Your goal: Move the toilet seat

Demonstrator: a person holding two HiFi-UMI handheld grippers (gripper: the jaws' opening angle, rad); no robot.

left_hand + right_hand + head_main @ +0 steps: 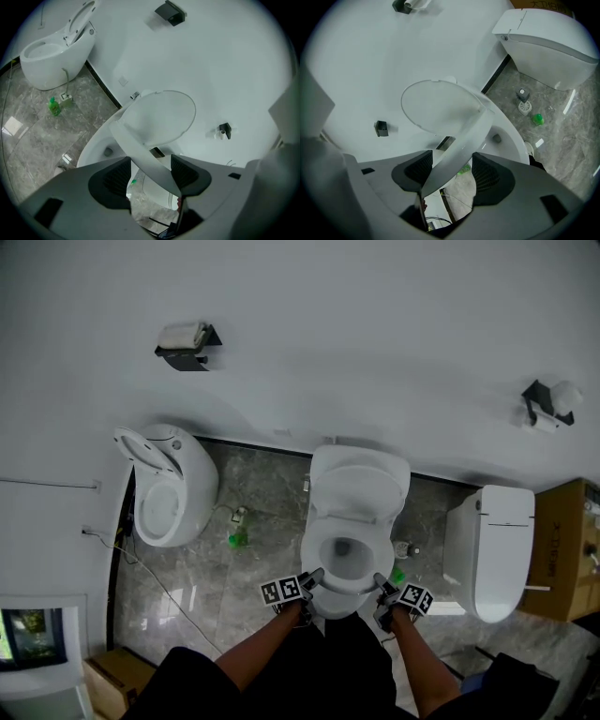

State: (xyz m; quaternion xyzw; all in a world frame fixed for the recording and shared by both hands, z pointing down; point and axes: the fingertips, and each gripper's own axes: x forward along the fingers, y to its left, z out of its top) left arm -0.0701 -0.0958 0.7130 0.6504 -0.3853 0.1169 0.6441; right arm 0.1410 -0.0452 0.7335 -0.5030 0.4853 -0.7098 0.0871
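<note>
Toilet seat (pixel 145 159) sits lifted off the bowl of the middle toilet (pixel 361 470), one of three. Its rim passes between the left tongs (pixel 316 576) and right tongs (pixel 379 583). Both pairs gape wide, unclamped. Two paper holders (pixel 187 341) hang on the wall.

Brightness: even, cool and strong; the white wall (pixel 375 324) behind the middle toilet (pixel 359 486) is almost free of shadow.
Source: probably overhead lamps, though none is in frame.
Glare: pale reflections on the polished floor (pixel 258 521) left of that toilet, and a bright streak to its right in the right gripper view.
Shadows: soft and faint on the wall above that toilet.
Distortion: both gripper views bulge, lines beyond that toilet bend, and the corners go black.
Focus: the head view is sharp; the toilet seat (pixel 143 158) looks slightly soft close to the lens.
</note>
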